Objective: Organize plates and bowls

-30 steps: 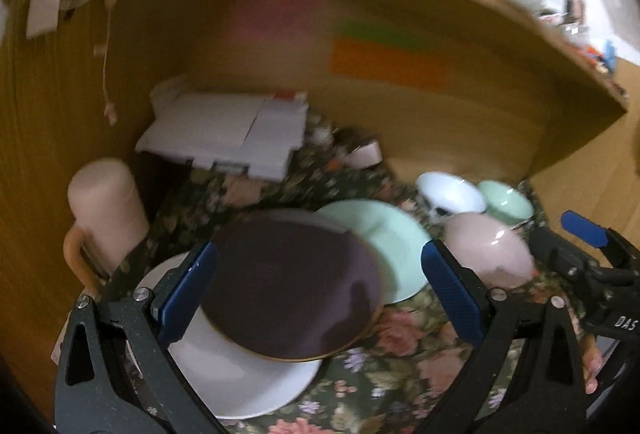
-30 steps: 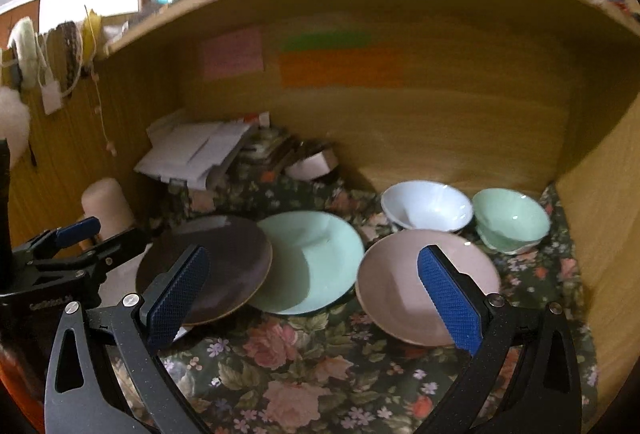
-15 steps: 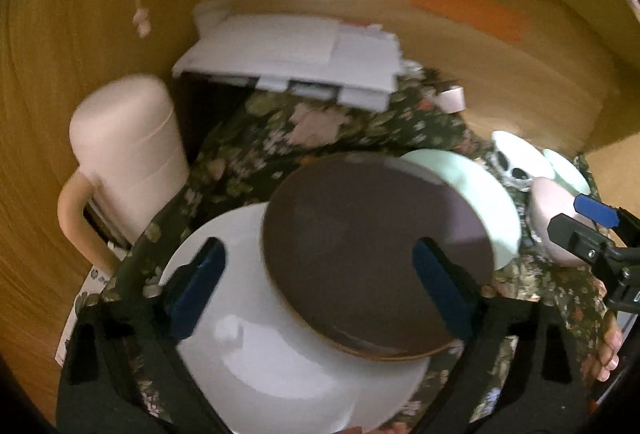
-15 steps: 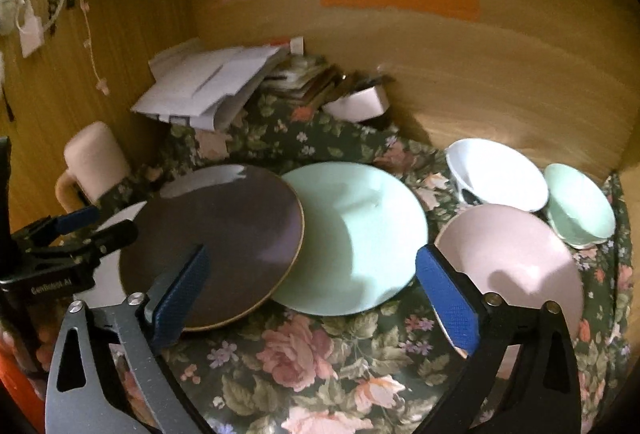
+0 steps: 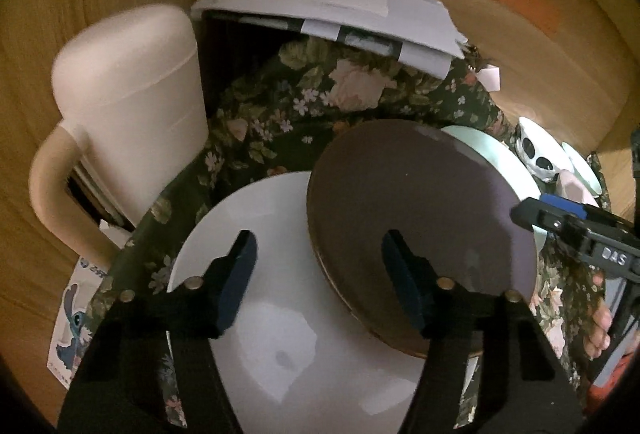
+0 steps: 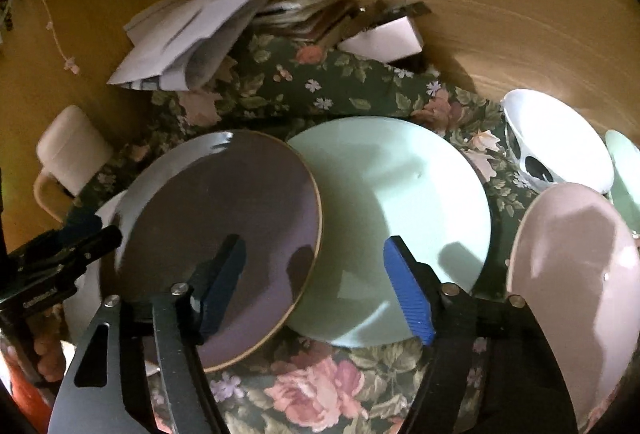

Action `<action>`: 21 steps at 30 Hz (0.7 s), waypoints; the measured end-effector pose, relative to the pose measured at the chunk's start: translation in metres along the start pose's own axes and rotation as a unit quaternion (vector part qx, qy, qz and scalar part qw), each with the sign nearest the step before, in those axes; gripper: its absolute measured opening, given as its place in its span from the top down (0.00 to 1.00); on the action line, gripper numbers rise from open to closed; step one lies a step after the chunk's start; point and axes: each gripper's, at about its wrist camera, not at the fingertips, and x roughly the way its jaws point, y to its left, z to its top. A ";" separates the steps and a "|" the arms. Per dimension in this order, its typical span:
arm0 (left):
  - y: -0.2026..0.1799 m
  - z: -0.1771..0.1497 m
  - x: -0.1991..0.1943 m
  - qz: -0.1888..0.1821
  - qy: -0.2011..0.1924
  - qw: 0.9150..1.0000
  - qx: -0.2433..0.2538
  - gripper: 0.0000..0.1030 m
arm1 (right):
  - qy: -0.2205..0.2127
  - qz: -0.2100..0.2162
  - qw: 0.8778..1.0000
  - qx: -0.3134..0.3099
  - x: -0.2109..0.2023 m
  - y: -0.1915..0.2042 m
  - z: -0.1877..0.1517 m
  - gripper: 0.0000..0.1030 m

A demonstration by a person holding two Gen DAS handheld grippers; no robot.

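A dark brown plate (image 5: pixel 420 209) (image 6: pixel 224 230) overlaps a white plate (image 5: pixel 272 298) on its left and a mint plate (image 6: pixel 396 218) on its right. A pink bowl (image 6: pixel 576 282), a white bowl (image 6: pixel 560 141) and a mint bowl (image 6: pixel 624 169) stand at the right. My left gripper (image 5: pixel 320 278) is open, low over the seam between the white and brown plates. My right gripper (image 6: pixel 316 286) is open over the brown plate's right edge, where it overlaps the mint plate.
A floral cloth (image 6: pixel 320 386) covers the shelf. A cream mug (image 5: pixel 124 113) stands at the left wall. A stack of papers (image 5: pixel 328 9) and a small white box (image 6: pixel 384 37) lie at the back. Wooden walls close in behind and on the left.
Both grippers have moved forward and down toward the plates. Their jaws stand narrower than before. The plates and bowls have not moved.
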 end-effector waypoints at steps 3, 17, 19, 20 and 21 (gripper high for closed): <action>0.001 0.000 0.006 -0.011 0.020 1.000 0.001 0.53 | 0.011 0.013 1.000 0.002 0.008 -0.002 0.002 0.48; -0.005 0.003 0.018 -0.046 0.052 0.998 0.001 0.66 | 0.040 0.049 0.998 -0.013 0.034 0.008 0.008 0.64; -0.007 0.003 0.018 -0.045 0.051 0.998 0.003 0.66 | 0.043 0.053 0.998 -0.013 0.038 0.011 0.009 0.64; -0.007 0.003 0.018 -0.044 0.050 0.998 0.004 0.66 | 0.042 0.052 0.998 -0.013 0.039 0.012 0.009 0.64; -0.008 0.003 0.018 -0.044 0.050 0.998 0.004 0.66 | 0.042 0.052 0.998 -0.014 0.039 0.012 0.009 0.64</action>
